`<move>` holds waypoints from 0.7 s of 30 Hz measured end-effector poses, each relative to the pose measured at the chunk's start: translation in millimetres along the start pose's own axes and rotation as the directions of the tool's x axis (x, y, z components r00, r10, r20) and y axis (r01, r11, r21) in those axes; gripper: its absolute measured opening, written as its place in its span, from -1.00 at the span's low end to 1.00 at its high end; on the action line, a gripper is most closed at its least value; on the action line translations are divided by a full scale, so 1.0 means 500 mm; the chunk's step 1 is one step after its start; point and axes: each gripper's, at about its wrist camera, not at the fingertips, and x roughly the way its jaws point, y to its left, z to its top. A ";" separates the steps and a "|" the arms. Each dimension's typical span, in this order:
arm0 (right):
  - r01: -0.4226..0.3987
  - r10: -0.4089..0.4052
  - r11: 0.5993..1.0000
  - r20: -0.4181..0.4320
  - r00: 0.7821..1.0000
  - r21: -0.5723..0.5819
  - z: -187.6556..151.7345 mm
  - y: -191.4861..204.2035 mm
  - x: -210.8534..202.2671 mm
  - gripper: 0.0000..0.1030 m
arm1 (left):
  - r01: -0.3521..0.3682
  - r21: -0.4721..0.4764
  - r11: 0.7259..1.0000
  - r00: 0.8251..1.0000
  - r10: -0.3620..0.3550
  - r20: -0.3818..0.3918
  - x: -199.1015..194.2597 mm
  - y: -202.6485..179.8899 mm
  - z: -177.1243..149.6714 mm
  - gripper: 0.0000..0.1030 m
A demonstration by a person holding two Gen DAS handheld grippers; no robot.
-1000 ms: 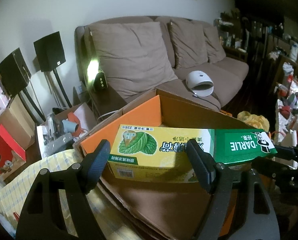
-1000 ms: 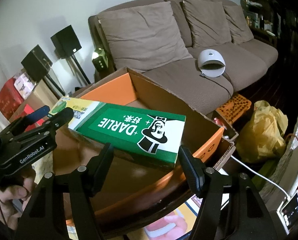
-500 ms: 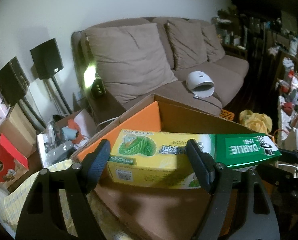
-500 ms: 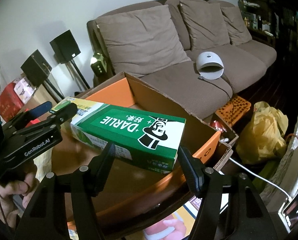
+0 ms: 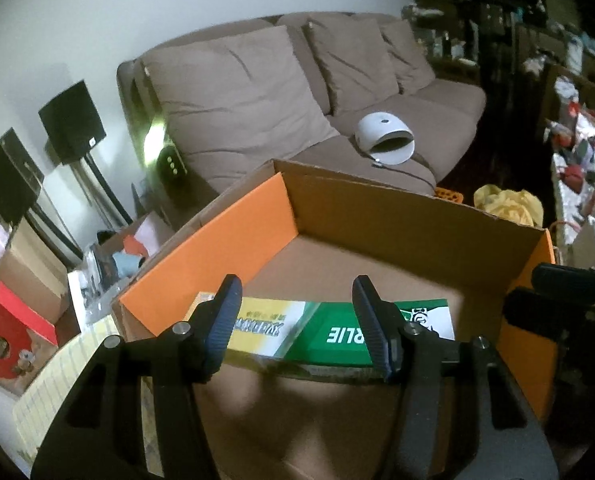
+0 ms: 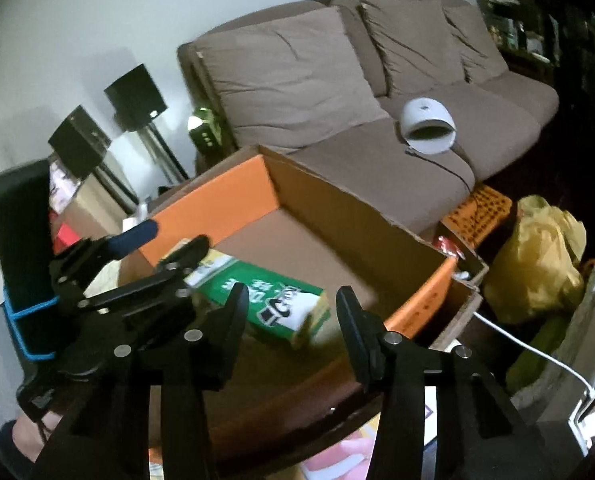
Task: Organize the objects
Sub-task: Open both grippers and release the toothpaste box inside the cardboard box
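A green and yellow Darlie toothpaste box lies flat on the floor of an open cardboard carton with orange inner walls. My left gripper hangs just above the yellow-green part of it. Its jaws are closing and the pads are clear of the box. My right gripper hovers over the box's green end, jaws also closing, with nothing pressed between them. The left gripper shows at the left of the right wrist view.
A brown sofa with a white dome device stands behind the carton. Two black speakers and red boxes are on the left. A yellow bag and a white cable lie on the right.
The toothpaste box, held up over the carton between both grippers before, now lies on the carton's floor. Both pairs of jaws have narrowed. The left gripper has sunk toward the carton.
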 end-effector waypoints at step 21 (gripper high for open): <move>-0.073 0.075 0.993 0.024 0.997 -0.091 -0.011 0.087 -0.011 -0.63 | 0.094 -0.309 0.946 0.993 -0.067 0.098 -0.222 0.242 -0.093 -0.72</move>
